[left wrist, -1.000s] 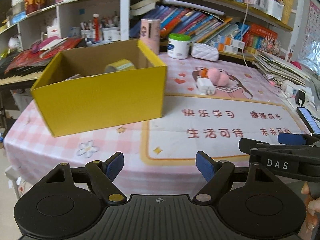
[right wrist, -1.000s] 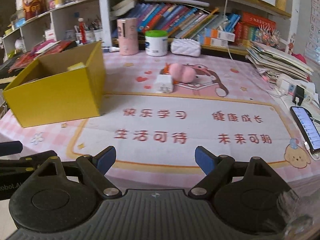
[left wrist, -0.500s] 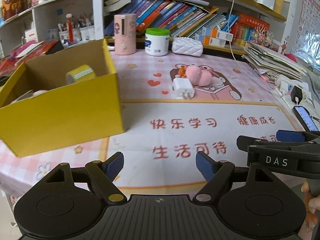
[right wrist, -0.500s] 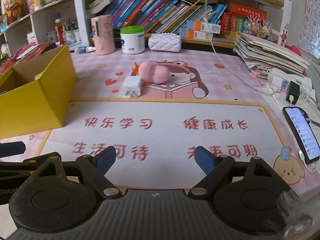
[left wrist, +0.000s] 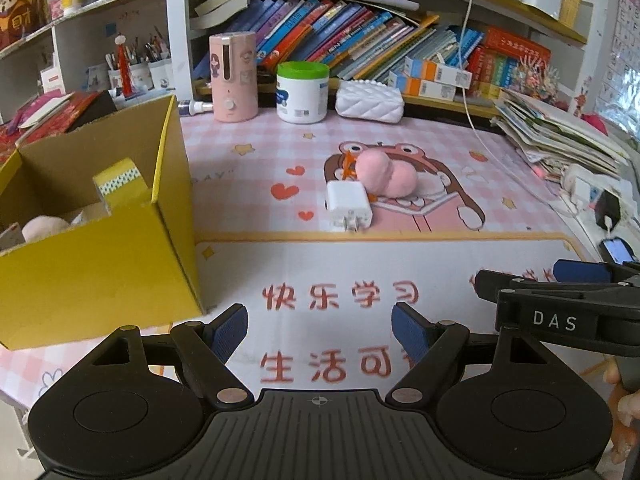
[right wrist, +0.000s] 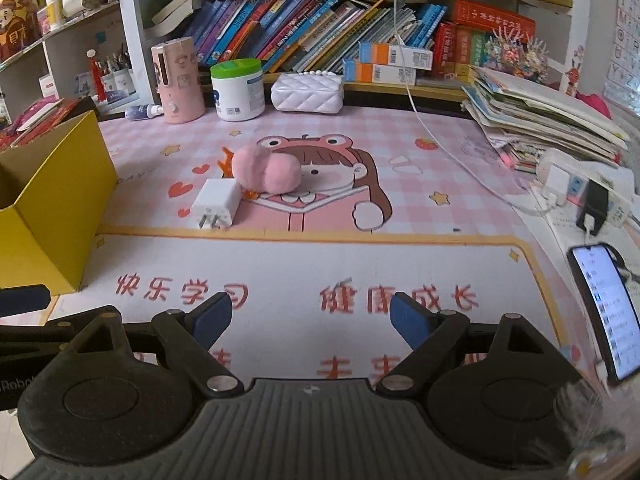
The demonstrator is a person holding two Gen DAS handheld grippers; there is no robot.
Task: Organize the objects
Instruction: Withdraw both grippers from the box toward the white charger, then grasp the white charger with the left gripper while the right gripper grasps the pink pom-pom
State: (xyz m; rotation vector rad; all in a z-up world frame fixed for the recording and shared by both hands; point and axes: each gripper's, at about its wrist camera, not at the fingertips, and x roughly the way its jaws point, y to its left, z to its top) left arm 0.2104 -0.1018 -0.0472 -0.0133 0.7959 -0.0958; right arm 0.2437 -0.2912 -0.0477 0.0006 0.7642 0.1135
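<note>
Tongs (right wrist: 310, 320) nearer charger (right wrist: 216, 203) than before

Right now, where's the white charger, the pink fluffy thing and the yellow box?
white charger (right wrist: 216, 202), right wrist view, middle of its top face.
pink fluffy thing (right wrist: 266, 172), right wrist view, its middle.
yellow box (left wrist: 100, 272), left wrist view, front wall.

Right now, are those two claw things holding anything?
Left gripper: open, holding nothing.
Right gripper: open, holding nothing.

Child's home study: crammed bookshelf (left wrist: 360, 32), cartoon desk mat (right wrist: 320, 208).
</note>
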